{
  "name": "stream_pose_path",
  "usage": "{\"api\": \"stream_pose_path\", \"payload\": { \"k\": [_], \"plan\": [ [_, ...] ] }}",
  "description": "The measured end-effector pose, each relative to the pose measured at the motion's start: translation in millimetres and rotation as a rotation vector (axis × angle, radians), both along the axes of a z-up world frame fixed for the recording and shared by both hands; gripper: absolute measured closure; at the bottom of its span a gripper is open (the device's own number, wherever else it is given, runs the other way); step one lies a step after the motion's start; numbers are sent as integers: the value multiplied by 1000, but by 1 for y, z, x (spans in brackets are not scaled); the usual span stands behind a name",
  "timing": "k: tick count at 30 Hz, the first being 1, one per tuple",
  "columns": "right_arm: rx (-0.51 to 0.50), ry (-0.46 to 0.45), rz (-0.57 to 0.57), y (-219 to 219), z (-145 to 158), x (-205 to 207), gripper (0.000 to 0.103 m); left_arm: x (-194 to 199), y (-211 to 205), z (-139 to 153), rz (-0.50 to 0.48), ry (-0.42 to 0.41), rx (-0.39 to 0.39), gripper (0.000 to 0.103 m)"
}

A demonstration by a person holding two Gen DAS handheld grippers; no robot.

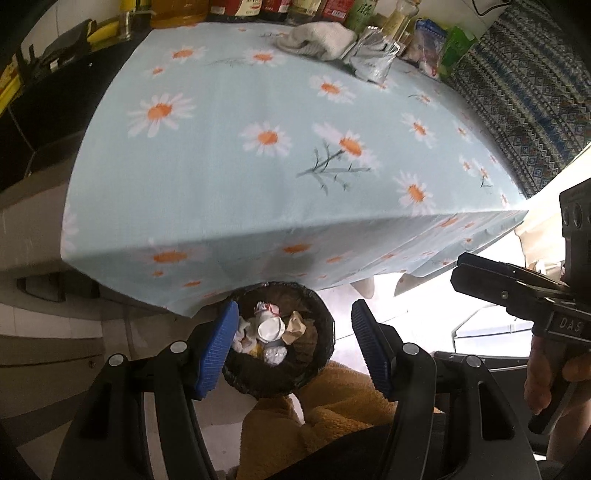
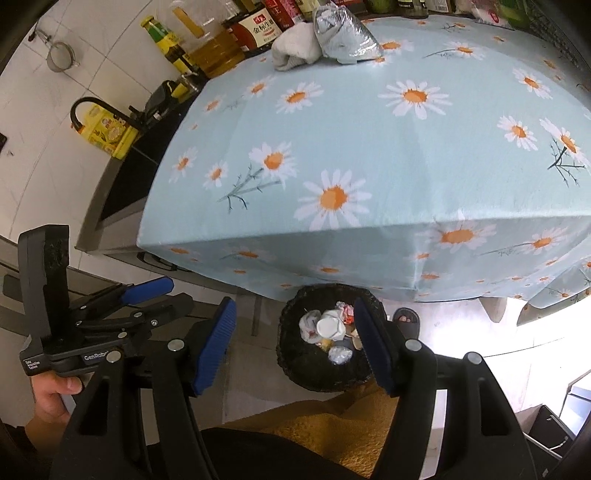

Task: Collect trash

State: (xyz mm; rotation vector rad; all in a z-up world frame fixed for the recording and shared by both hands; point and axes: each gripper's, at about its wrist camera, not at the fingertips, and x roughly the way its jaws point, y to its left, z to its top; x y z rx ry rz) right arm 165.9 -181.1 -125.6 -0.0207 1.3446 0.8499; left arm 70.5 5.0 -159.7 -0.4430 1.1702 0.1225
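Note:
A dark round bin (image 1: 327, 328) (image 2: 291, 360) stands on the floor by the table's front edge. It holds trash: a white paper cup (image 1: 271, 328) (image 2: 328, 326), crumpled tissues and wrappers. My left gripper (image 1: 295, 350) hangs open above the bin, and nothing is between its blue pads. My right gripper (image 2: 295, 347) hangs open above the bin too, also empty. Each gripper shows in the other's view: the right gripper (image 1: 455, 269) at the right edge, the left gripper (image 2: 166, 295) at the lower left. On the table's far side lie a clear plastic wrapper (image 1: 373, 61) and a silver bag (image 2: 343, 33).
The table (image 1: 258, 166) (image 2: 369, 147) wears a light-blue daisy cloth. A white cloth (image 1: 317, 38) (image 2: 295, 50) lies at its back, in front of a row of bottles (image 2: 255, 29). A black sink (image 2: 122, 184) lies left. The person's yellow-clad legs (image 1: 332, 398) and slippered foot (image 2: 406, 319) stand near the bin.

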Motion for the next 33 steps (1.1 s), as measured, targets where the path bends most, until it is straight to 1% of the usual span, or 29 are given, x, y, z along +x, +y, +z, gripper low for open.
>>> {"api": "stream_pose_path", "payload": {
  "k": [3, 7, 14, 18, 28, 33],
  "plan": [
    [19, -12, -9, 0, 9, 3, 37, 5, 2, 10, -4, -22, -7, 41],
    [41, -31, -29, -2, 20, 10, 35, 13, 3, 25, -22, -52, 8, 41],
    [49, -63, -57, -4, 34, 26, 34, 25, 7, 45, -32, -101, 8, 41],
    [45, -82, -65, -4, 40, 35, 34, 34, 9, 50, -35, -116, 17, 41],
    [41, -115, -61, 4, 51, 67, 32, 49, 27, 65, 2, -151, 33, 41],
    [50, -137, -57, 8, 58, 84, 28, 60, 36, 72, 28, -157, 47, 41]
  ]
}}
